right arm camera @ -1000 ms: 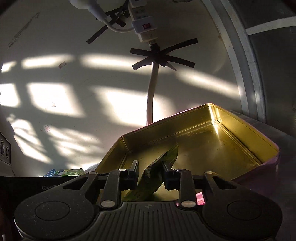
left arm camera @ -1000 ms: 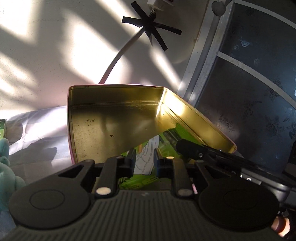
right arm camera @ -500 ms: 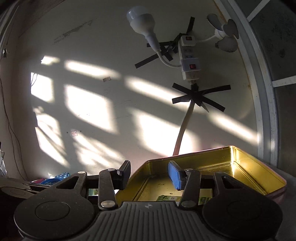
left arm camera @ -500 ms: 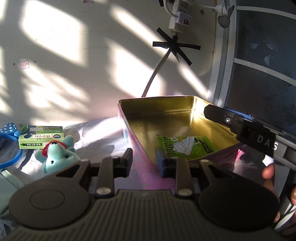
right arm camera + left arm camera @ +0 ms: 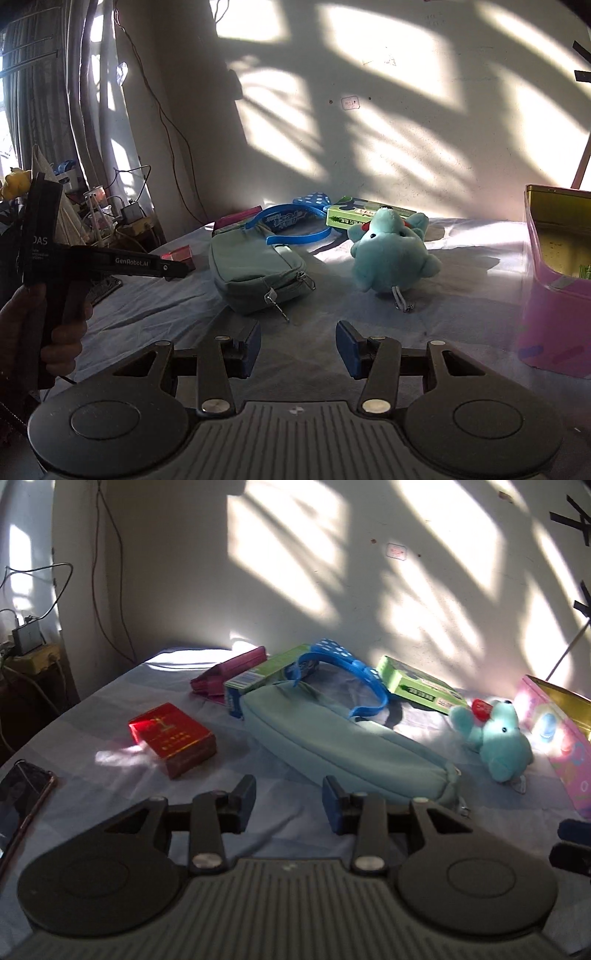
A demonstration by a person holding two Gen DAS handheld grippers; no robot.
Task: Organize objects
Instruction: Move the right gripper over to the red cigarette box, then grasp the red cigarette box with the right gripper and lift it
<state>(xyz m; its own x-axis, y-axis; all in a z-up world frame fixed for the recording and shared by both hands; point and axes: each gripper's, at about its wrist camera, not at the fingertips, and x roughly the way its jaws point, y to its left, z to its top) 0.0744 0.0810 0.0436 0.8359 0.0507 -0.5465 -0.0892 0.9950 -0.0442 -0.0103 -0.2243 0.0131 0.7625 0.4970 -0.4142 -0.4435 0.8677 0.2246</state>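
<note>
- The left gripper (image 5: 289,800) hangs low over the pale blue sheet (image 5: 110,775), its jaws just opened further, nothing between them
- The right gripper (image 5: 297,343) is likewise parted and empty, its jaws having just been opening
- A hand (image 5: 40,328) holds the left tool at the left edge of the right wrist view
- Just beyond the left tongs lies a teal pouch (image 5: 343,738); a red box (image 5: 173,738) sits to its left, a phone (image 5: 22,794) at the sheet's edge
- A turquoise plush toy (image 5: 391,254) lies right of the pouch, near the pink tin (image 5: 554,314) with its gold inside
- Farther back: a blue headband (image 5: 354,672) resting on the pouch, two green boxes (image 5: 417,686), a magenta case (image 5: 229,672), all near the wall
</note>
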